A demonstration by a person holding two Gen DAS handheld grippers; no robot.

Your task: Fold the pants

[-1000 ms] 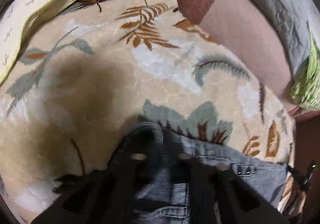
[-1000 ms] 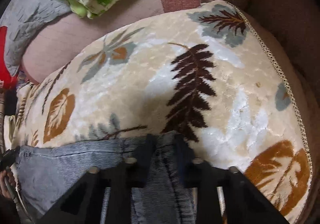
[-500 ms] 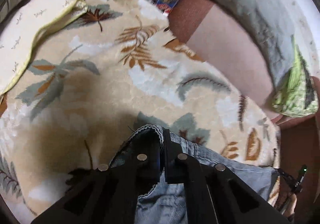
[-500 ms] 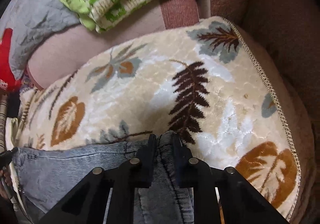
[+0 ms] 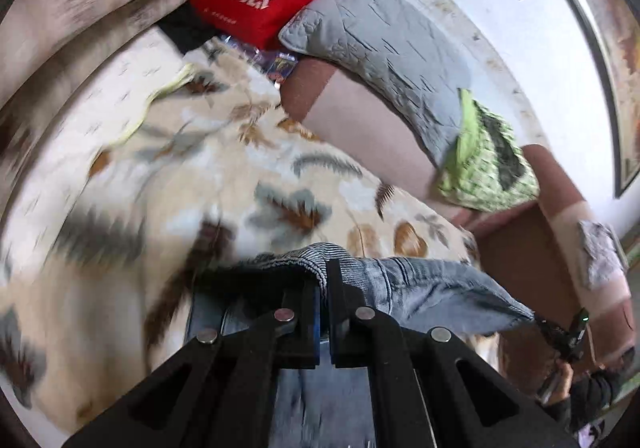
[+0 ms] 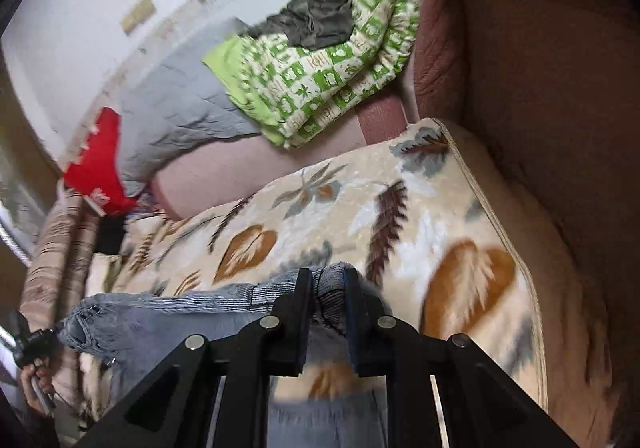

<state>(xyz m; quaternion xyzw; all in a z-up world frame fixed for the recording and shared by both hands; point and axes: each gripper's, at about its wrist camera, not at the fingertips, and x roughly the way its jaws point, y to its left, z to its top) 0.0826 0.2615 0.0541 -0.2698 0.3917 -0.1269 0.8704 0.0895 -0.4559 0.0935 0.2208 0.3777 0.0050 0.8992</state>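
While both grippers have a pinch of the waistband, the pants hang between them like a hammock over the leaf-print blanket on the sofa, so you can tell this stuff is soft and floppy, no stiffness at all. The left gripper is squeezed right down on a thin bit of the ribbed denim edge, and the right gripper is clamped on a fatter bunch of the same band, jaws a touch apart around the wad. From the left camera the fabric runs off toward 3 o'clock; from the right one it trails toward 9 o'clock, with the legs drooping at 6. I'd guess it's medium weight, heavier than a tee, and not slippery, since the ribbing gives good bite. Nothing fragile here. Best hold looks like the two waistband corners they already have, because seams are thick there and won't slide out. A green patterned quilt sits up at 12, well clear.
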